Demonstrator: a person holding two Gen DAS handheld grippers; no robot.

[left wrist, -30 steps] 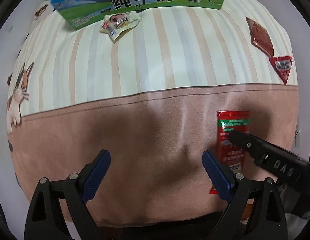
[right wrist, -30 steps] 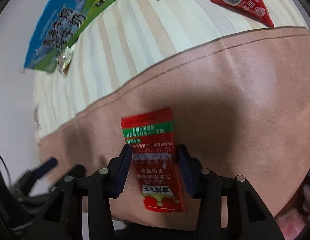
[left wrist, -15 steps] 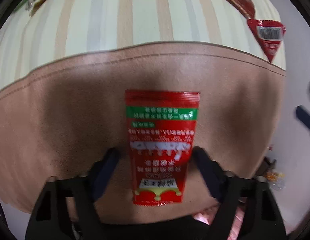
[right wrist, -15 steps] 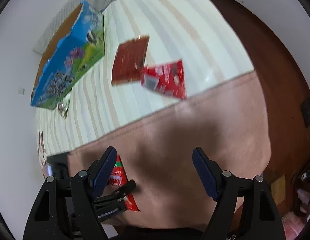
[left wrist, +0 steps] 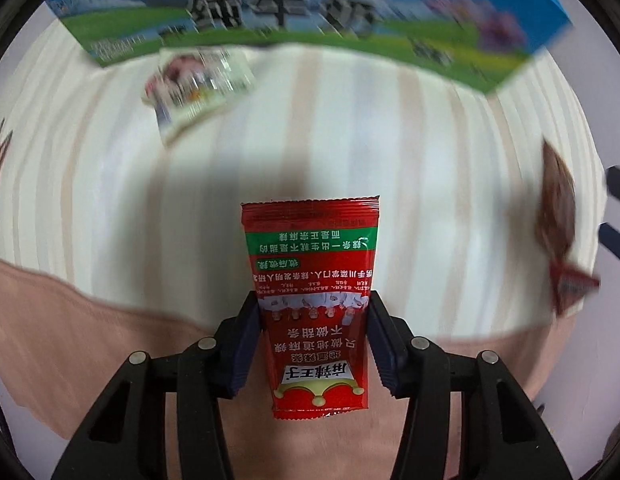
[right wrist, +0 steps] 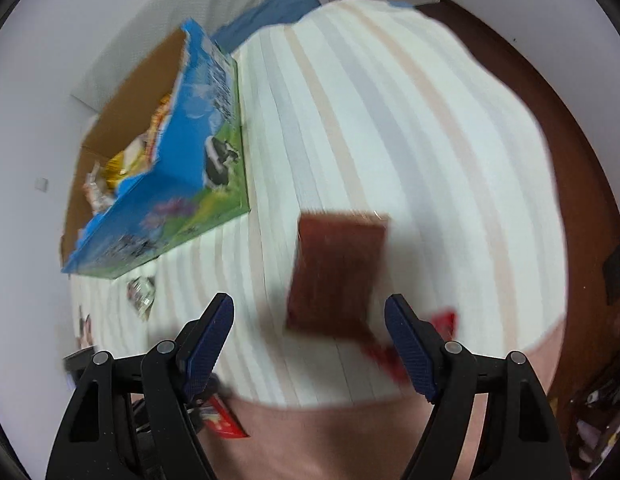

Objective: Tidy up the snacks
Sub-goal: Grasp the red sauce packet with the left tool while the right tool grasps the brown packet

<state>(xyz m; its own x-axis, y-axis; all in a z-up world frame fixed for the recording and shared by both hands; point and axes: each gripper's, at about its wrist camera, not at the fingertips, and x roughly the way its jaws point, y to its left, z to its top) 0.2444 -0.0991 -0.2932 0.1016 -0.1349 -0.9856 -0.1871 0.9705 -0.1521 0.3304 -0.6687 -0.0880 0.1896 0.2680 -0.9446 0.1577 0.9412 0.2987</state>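
A red sachet [left wrist: 314,312] printed with Chinese characters is pinched between the blue pads of the left gripper [left wrist: 313,340], above a striped bedspread [left wrist: 350,128] with a pink border. The right gripper [right wrist: 310,340] is held spread over a brown packet [right wrist: 338,272]. Only in the right view is the milk box [right wrist: 198,168] seen open, with snacks inside, near a white wall.

home bedroom, striped bedsheet [right wrist: 390,120], blue pillow [right wrist: 278,8], wooden floor [right wrist: 570,160]
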